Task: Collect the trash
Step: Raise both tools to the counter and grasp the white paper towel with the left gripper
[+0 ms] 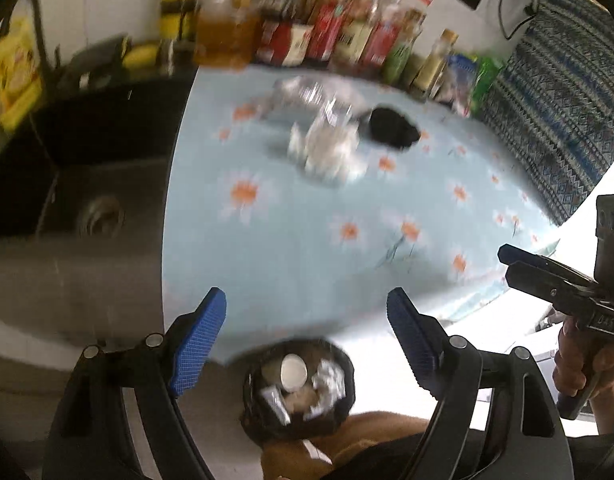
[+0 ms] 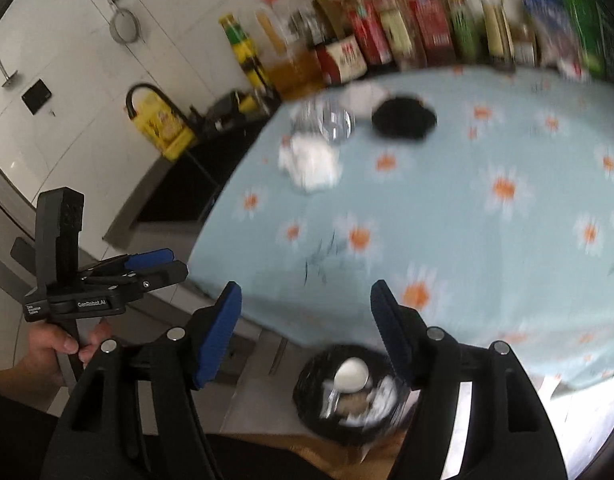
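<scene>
Both our hand-held grippers, left (image 1: pixel 307 336) and right (image 2: pixel 306 332), are released and empty. Blurred crumpled trash (image 1: pixel 331 152) lies on the worktop (image 1: pixel 307 248); the lined bin (image 1: pixel 297 392) below is partly hidden.

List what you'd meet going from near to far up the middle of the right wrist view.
Trash bin lined in black, crumpled white paper, clear plastic wrapper, row of sauce bottles at the wall.

A dark sink (image 1: pixel 95 184) lies left of the flowered bench (image 1: pixel 307 248); bottles (image 1: pixel 327 36) line its far edge.
</scene>
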A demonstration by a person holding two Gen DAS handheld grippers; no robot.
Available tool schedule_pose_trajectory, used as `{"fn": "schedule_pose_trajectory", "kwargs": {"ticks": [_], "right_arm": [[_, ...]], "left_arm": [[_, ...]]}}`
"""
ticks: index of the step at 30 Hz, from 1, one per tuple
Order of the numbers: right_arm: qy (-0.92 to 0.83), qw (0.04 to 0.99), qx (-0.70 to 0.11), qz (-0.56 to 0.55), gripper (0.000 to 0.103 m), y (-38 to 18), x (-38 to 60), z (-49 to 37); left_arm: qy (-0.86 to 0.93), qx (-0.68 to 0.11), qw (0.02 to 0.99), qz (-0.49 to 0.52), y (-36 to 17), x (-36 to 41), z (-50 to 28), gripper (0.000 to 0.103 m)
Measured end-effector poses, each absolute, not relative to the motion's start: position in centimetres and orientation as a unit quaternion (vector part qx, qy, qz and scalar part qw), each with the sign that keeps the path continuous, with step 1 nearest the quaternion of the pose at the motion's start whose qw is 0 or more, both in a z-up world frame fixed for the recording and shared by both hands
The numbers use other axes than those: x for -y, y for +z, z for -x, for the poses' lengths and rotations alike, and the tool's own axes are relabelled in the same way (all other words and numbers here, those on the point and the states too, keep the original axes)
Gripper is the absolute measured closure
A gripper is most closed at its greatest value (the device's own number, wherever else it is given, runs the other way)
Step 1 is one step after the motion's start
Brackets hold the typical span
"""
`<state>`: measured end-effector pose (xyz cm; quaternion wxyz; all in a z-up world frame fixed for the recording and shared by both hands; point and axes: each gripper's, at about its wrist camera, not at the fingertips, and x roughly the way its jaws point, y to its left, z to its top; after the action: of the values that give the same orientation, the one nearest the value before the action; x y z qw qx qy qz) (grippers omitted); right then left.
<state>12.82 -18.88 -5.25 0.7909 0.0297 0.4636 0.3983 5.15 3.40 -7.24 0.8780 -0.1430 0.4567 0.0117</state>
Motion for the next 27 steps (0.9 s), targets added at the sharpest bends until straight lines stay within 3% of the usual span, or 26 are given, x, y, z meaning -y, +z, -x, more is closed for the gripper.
{"fn": "schedule_pose_trajectory", "kwargs": {"ticks": [4, 7, 15, 27], "right_arm": [[0.391, 0.804, -0.447, -0.029, 0.035, -4.3, 19.3, -15.2], [0.369, 0.822, -0.434, -0.020, 0.026, -3.2, 19.9, -17.5], [0.362, 0.829, -0.425, -0.016, 0.021, -2.4, 19.9, -23.9], [0.388, 0.811, -0.439, 0.008, 0.021, -4.1, 18.8, -30.4]], "left_arm": [[0.012, -0.441, 0.889, 0.121, -5.4, -3.3, -7.6, 0.019], [0.039, -0.439, 0.891, 0.105, -4.7, -3.0, -10.1, 0.009], [0.042, -0.452, 0.889, 0.068, -4.6, -1.8, -16.7, 0.009], [0.100, -0.514, 0.848, 0.084, -11.0, -2.8, -24.3, 0.013]]}}
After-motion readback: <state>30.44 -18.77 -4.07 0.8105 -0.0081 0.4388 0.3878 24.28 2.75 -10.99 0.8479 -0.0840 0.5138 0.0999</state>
